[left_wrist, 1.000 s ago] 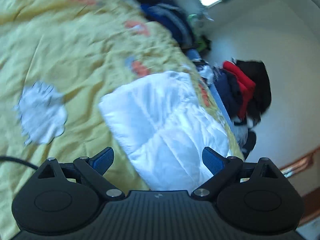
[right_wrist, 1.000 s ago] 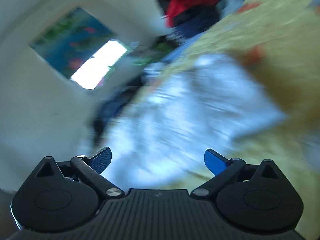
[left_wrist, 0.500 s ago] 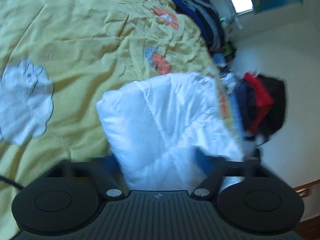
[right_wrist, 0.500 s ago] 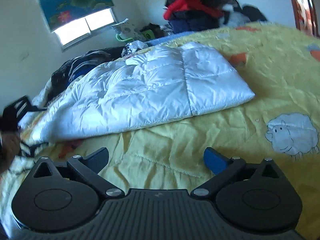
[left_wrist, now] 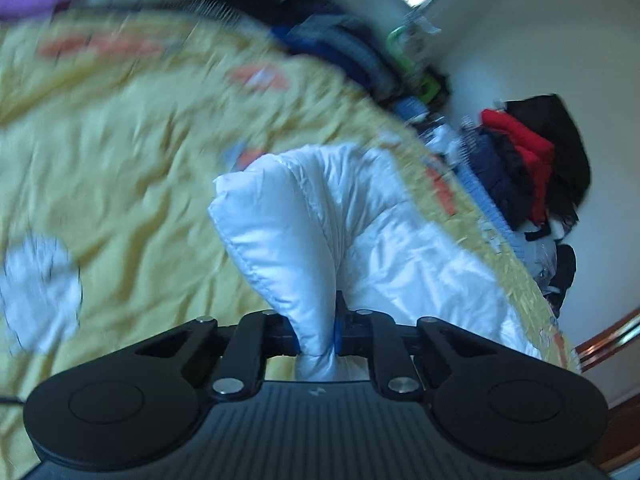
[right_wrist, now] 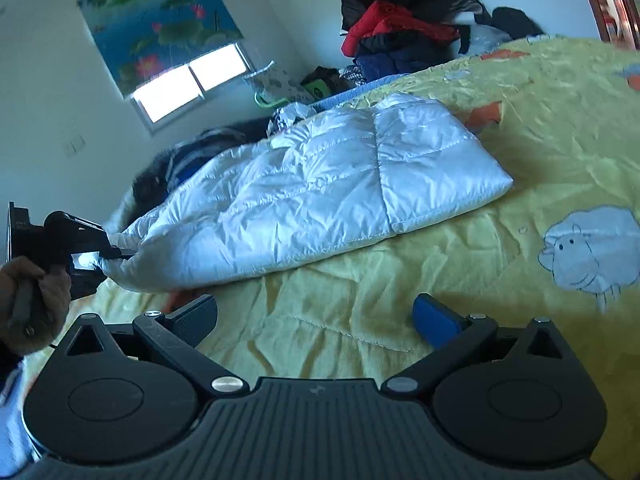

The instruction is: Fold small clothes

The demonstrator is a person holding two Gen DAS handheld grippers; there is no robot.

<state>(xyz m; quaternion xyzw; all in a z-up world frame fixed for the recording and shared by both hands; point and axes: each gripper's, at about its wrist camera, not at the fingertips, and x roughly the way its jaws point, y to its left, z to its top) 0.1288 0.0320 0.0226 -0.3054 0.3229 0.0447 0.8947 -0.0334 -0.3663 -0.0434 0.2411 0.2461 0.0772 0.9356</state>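
White quilted garment (left_wrist: 360, 232) is pinched in the just-closed left gripper (left_wrist: 316, 332); right gripper (right_wrist: 316, 316) gapes empty.

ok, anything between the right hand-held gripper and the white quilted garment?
Nothing: only bare yellow bedspread separates the open right hand-held gripper from the white quilted garment, per the right wrist view.

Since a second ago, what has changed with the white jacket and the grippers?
The left hand-held gripper has just closed on the white puffer jacket, bunching and lifting its near corner. The right hand-held gripper stays open over the yellow quilt; the jacket's far end lies flat.
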